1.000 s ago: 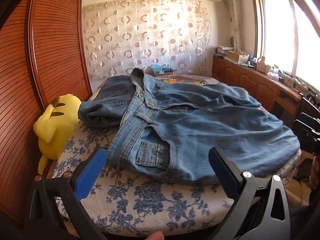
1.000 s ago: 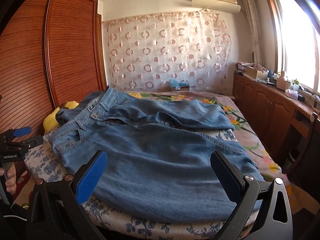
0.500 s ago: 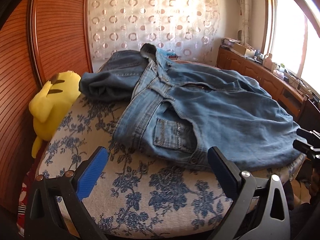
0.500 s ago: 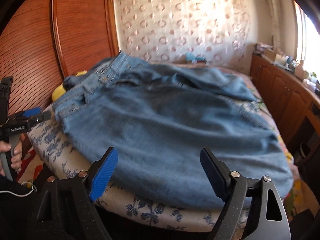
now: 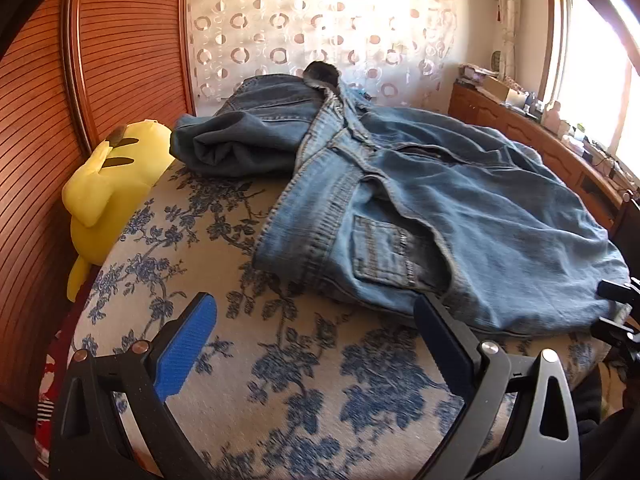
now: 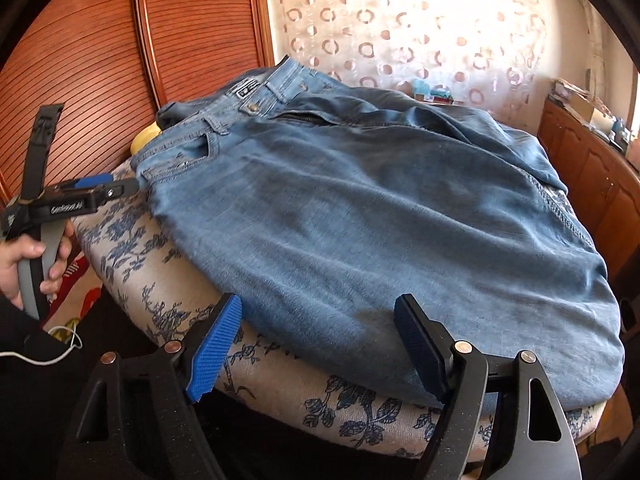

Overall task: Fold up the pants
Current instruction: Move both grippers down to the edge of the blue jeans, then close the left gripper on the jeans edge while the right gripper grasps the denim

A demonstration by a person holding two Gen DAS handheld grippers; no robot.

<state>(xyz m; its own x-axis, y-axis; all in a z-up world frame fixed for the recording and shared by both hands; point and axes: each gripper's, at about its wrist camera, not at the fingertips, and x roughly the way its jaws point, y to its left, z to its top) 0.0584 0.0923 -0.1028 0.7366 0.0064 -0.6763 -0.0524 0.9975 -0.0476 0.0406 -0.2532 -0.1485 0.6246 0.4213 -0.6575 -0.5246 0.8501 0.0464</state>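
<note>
Faded denim pants [image 6: 360, 216] rumpled on floral bedspread [image 5: 256, 364]; far leg possibly bunched.

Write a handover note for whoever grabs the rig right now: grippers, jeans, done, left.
Left gripper: open, empty, over bare bedspread near the waistband corner of the light jeans.
Right gripper: jaws closing, near edge of the jeans leg between them, not pinched yet.
Light jeans lie spread on the bed; a darker pair is bunched behind.
Done: no fold visible. Left: grasp, fold.
</note>
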